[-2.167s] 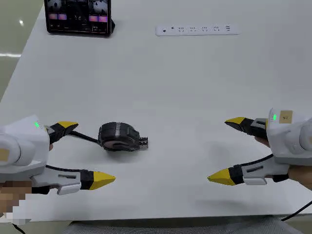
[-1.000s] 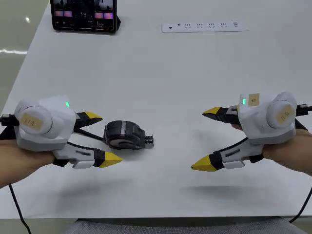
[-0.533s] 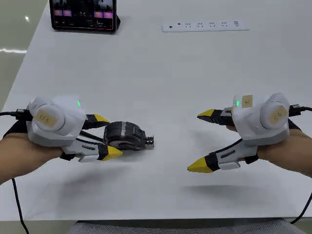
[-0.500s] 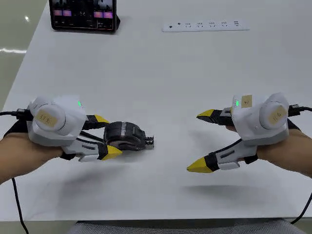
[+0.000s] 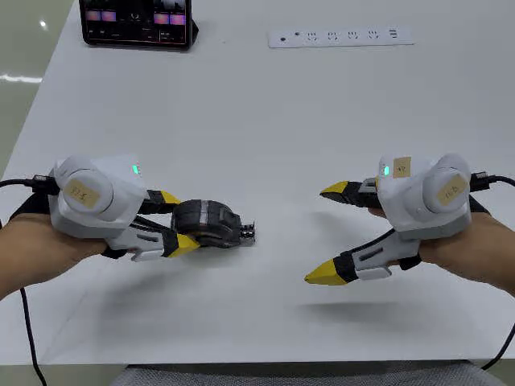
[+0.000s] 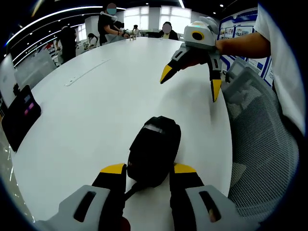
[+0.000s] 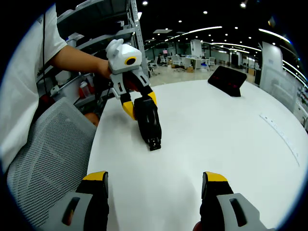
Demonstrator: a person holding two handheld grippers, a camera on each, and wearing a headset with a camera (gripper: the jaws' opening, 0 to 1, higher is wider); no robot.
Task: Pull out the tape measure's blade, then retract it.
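A black tape measure [image 5: 211, 223] lies flat on the white table [image 5: 265, 121], its blade hook [image 5: 248, 234] pointing right with no blade drawn out. My left gripper [image 5: 179, 221] is shut on the rear of the case, one yellow tip on each side. The left gripper view has the case [image 6: 154, 149] wedged between my fingers [image 6: 114, 169], with its black strap trailing back. My right gripper [image 5: 328, 233] hovers open to the right, well apart from the hook. From the right gripper view, the tape measure [image 7: 147, 120] lies ahead in the left gripper [image 7: 139, 105], and my own right gripper [image 7: 155, 177] stands wide.
A dark tablet [image 5: 137, 20] stands at the table's far left, and a white power strip [image 5: 342, 36] lies at the far edge. A grey mesh chair [image 7: 48, 154] is at the near table edge. Bare tabletop spreads between the grippers.
My left gripper has slid right to the tape measure and narrowed its jaws onto the case. The right gripper has drifted slightly left and stayed open.
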